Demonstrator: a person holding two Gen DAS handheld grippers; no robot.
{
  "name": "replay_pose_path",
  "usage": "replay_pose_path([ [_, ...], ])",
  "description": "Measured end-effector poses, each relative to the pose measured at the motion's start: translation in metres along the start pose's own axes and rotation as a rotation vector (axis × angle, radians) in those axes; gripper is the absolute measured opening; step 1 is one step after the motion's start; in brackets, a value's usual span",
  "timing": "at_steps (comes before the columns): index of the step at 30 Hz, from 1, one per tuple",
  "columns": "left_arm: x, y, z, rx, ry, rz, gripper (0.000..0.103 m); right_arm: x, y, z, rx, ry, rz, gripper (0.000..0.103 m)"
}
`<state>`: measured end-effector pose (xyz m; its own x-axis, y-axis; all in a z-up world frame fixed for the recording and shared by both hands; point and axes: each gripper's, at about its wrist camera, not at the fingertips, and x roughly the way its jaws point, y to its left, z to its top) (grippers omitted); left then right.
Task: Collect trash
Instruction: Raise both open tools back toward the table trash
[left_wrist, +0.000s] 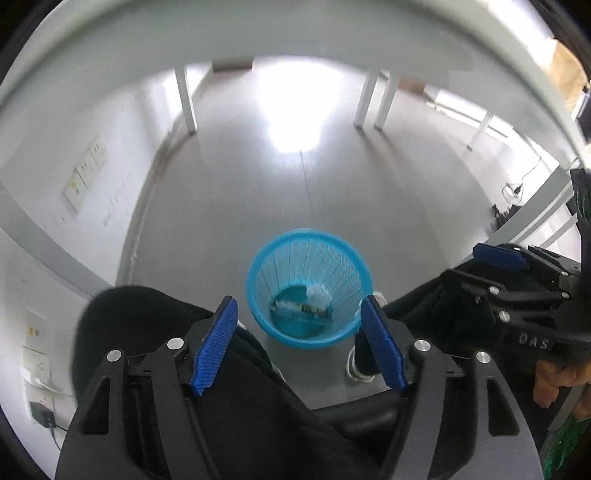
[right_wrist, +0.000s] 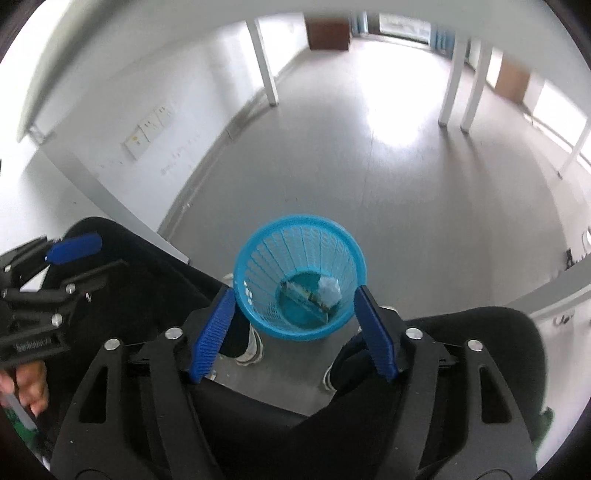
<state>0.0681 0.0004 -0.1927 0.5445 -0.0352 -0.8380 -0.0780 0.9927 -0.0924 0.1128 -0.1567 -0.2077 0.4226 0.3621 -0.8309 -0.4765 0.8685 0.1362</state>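
Observation:
A blue mesh wastebasket (left_wrist: 280, 266) stands on the grey floor between a seated person's feet; it shows again in the right wrist view as the wastebasket (right_wrist: 258, 258). Inside lie a crumpled white paper ball (left_wrist: 318, 294) and a flat printed wrapper (left_wrist: 295, 307), seen again as the paper ball (right_wrist: 328, 290) and wrapper (right_wrist: 304, 295). My left gripper (left_wrist: 300, 310) hangs above the basket, open, with nothing between its blue pads (left_wrist: 214, 343). My right gripper (right_wrist: 293, 301) is also above it, open and empty.
The person's black-trousered legs (left_wrist: 155, 317) and white shoes (right_wrist: 251, 350) flank the basket. White table legs (left_wrist: 186, 99) stand farther back on the floor, and a white wall with socket panels (left_wrist: 86, 166) runs along the left. A brown cabinet (right_wrist: 327, 33) is at the far end.

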Motion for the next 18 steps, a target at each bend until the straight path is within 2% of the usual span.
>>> replay_pose_path([
  [4, -0.036, -0.003, -0.004, 0.031, -0.089, -0.010, 0.076, -0.041, 0.004, 0.001, 0.013, -0.090, 0.037, 0.075],
  [7, -0.062, 0.004, -0.004, 0.018, -0.150, -0.010, 0.087, -0.073, 0.009, 0.004, 0.012, -0.163, 0.052, 0.078],
  [11, -0.091, 0.014, 0.000, -0.015, -0.220, -0.038, 0.095, -0.109, 0.015, 0.010, -0.009, -0.250, 0.050, 0.083],
  [18, -0.126, 0.019, 0.009, -0.019, -0.310, -0.019, 0.097, -0.151, 0.022, 0.034, -0.007, -0.349, 0.078, 0.088],
])
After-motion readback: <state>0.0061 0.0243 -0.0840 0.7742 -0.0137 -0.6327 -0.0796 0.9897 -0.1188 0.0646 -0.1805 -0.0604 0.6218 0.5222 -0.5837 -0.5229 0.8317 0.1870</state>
